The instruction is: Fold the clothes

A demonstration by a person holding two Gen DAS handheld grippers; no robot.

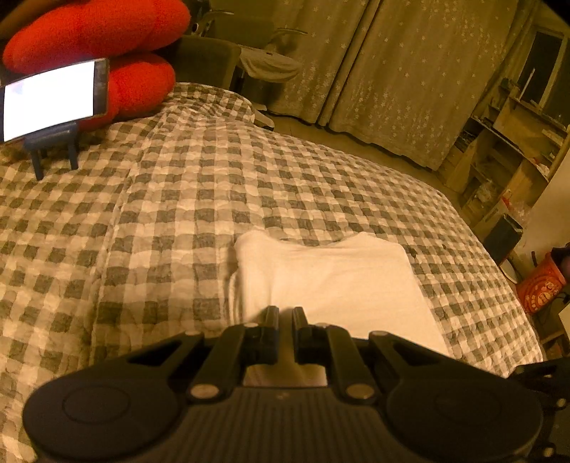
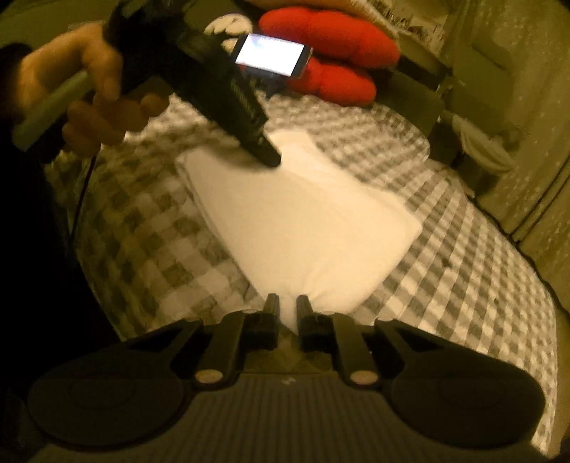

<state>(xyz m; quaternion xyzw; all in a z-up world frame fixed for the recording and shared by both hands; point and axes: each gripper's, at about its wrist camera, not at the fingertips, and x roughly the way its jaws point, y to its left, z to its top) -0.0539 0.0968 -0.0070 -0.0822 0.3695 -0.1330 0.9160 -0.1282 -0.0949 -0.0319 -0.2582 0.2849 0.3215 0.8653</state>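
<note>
A white garment point(image 1: 331, 281) lies folded into a neat rectangle on the checked bedspread point(image 1: 178, 213). In the left wrist view my left gripper point(image 1: 285, 313) sits over its near edge, jaws narrowly apart with white cloth between them. The right wrist view shows that same left gripper point(image 2: 272, 162), held by a hand point(image 2: 89, 89), with its tip on the far side of the garment point(image 2: 302, 220). My right gripper point(image 2: 288, 302) is shut on the garment's near corner, which tapers in between its fingers.
A lit phone on a small stand point(image 1: 50, 99) stands at the head of the bed before red cushions point(image 1: 99, 32). Curtains point(image 1: 409, 71), wooden shelves point(image 1: 509, 149) and an orange container point(image 1: 541, 288) lie beyond the bed's right edge.
</note>
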